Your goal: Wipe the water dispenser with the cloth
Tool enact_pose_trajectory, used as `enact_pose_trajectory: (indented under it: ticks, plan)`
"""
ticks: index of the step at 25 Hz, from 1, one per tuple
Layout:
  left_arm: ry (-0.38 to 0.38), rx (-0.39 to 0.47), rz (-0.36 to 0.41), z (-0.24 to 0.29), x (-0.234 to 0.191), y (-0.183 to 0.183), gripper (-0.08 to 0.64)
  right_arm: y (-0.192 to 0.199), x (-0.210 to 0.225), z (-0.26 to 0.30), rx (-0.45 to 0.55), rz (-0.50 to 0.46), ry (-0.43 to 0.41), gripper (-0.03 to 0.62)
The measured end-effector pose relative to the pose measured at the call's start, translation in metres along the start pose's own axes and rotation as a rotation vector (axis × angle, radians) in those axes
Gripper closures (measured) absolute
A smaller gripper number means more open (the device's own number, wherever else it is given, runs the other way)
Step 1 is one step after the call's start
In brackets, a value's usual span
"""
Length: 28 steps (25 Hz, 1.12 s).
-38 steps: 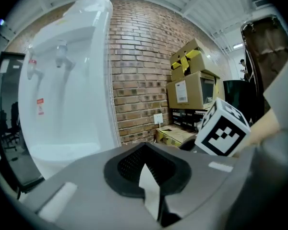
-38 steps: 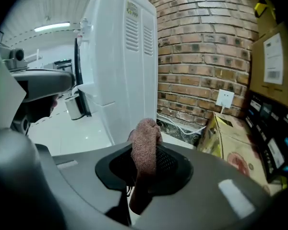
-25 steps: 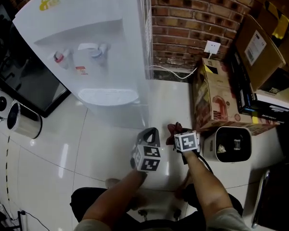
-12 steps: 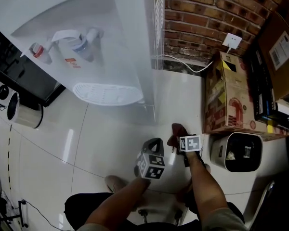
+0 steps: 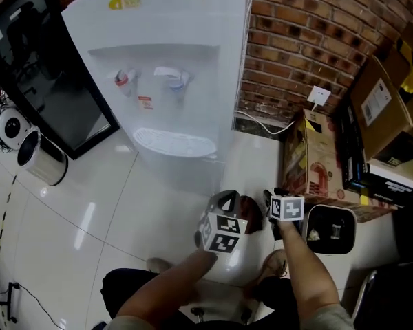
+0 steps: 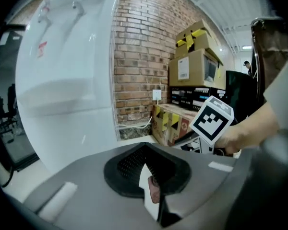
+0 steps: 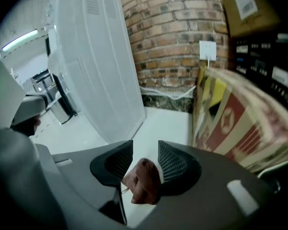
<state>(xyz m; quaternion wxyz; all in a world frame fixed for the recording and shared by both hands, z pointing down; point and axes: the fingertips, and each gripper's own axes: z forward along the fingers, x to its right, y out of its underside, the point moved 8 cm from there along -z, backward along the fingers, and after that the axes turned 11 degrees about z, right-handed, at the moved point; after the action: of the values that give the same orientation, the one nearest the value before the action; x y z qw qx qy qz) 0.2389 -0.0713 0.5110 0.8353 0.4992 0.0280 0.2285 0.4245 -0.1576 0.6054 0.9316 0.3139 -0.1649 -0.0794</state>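
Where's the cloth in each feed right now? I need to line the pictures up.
Head view: cloth low centre, between left tongs and right tongs.
Left gripper view: small brown scrap at bottom centre, below the closed left tongs.
Right gripper view: bottom centre, between the right tongs, which have just been opening.
Shared landmark: the white wall socket on the brick wall, in all three.

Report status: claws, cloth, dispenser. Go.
Left claw shut, pinching the cloth. Right claw has just been opening, cloth loose between its jaws. Water dispenser not yet touched; nothing in the way.
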Motion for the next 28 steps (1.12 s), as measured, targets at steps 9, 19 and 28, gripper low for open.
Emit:
enact_pose_trajectory:
  ticks: [9,19,28]
  plan:
    - [-0.028,0.219,0.029,-0.127,-0.034,-0.108,0.560,-0.069,-0.068,-0.218,0.469,-0.077,-0.075,0.577]
    - [-0.096,0.409,-0.033,-0.217,-0.023,-0.118,0.560,-0.025,-0.129,-0.348,0.827,-0.092,-0.073,0.578]
    - [-0.118,0.424,-0.023,-0.230,-0.007,-0.110,0.560,-0.005,-0.107,-0.358,0.783,-0.072,-0.059,0.581]
